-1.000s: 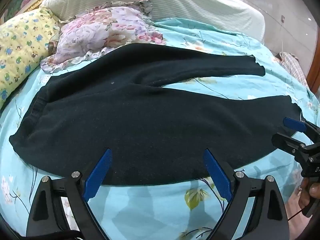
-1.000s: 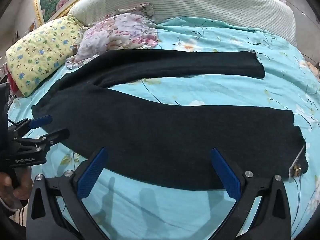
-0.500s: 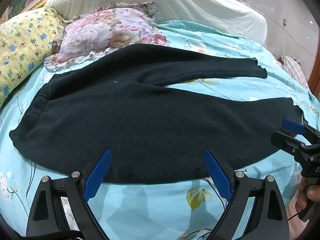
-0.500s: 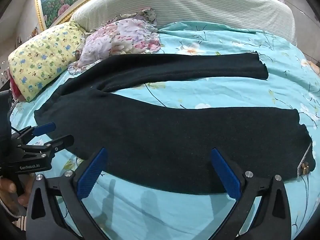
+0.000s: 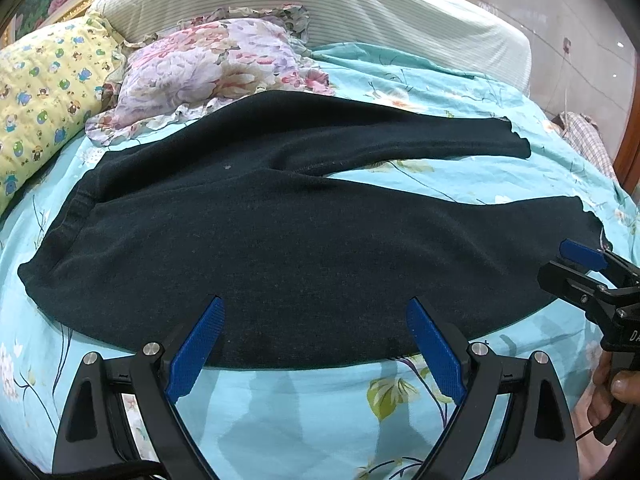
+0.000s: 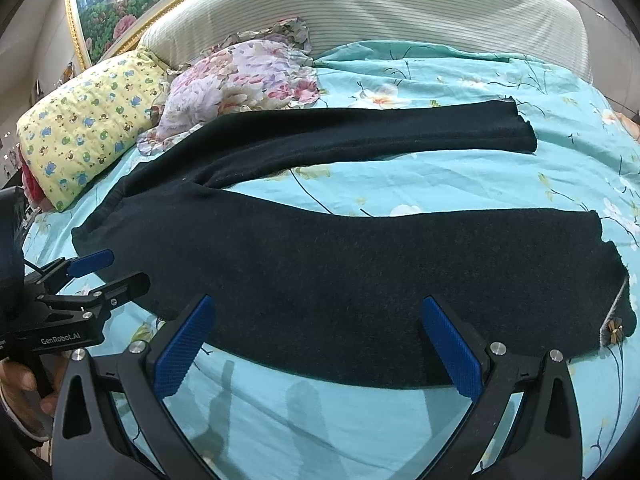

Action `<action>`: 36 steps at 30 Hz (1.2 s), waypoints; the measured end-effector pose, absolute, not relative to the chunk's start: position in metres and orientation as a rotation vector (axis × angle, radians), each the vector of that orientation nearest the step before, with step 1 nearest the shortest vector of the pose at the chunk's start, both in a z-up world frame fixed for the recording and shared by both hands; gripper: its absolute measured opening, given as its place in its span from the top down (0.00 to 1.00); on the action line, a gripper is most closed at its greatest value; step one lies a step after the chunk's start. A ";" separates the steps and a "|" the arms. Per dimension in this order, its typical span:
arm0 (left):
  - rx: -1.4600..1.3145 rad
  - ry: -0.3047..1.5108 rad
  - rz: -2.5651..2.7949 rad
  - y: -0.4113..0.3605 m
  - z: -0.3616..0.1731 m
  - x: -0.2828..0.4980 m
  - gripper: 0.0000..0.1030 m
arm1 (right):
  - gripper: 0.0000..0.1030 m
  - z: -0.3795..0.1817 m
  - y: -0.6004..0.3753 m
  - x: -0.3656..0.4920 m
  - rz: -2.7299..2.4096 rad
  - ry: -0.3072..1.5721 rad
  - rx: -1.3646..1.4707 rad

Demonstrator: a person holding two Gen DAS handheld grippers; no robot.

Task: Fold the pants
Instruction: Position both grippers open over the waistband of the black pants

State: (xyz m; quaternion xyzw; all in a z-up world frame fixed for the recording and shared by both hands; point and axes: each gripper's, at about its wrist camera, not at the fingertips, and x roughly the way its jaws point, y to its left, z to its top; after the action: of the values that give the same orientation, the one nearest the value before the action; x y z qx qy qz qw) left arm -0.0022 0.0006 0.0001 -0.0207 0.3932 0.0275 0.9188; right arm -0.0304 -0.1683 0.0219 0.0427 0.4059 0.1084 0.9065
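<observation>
A home bedroom: a bed (image 6: 440,184) with floral sheet, pillows (image 6: 84,128), padded headboard (image 6: 360,12), framed painting (image 6: 116,4)

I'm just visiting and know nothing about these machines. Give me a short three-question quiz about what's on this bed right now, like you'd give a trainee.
1. True or false: the dark knit pants lie spread flat on the turquoise floral bedsheet, legs apart.
2. Which holds fabric? A left gripper B right gripper C neither
3. Fill in: the pillow nearest the waistband is the ____ floral pillow.

Key: 1 true; 2 C, both open; 3 pink
</observation>
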 end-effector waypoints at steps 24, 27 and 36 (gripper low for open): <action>-0.046 0.805 0.042 -0.001 -0.001 -0.002 0.10 | 0.00 0.026 -0.168 -0.031 0.225 0.833 0.104; -0.050 0.807 0.039 -0.001 -0.002 -0.001 0.10 | 0.00 0.026 -0.169 -0.030 0.225 0.833 0.105; -0.055 0.814 0.030 -0.001 -0.002 0.000 0.10 | 0.00 0.025 -0.169 -0.029 0.225 0.834 0.115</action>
State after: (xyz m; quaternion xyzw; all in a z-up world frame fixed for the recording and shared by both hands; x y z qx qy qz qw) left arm 0.0000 -0.0008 -0.0025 -0.0270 0.3956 0.0146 0.9179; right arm -0.0292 -0.1689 0.0246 0.0557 0.4041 0.1089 0.9065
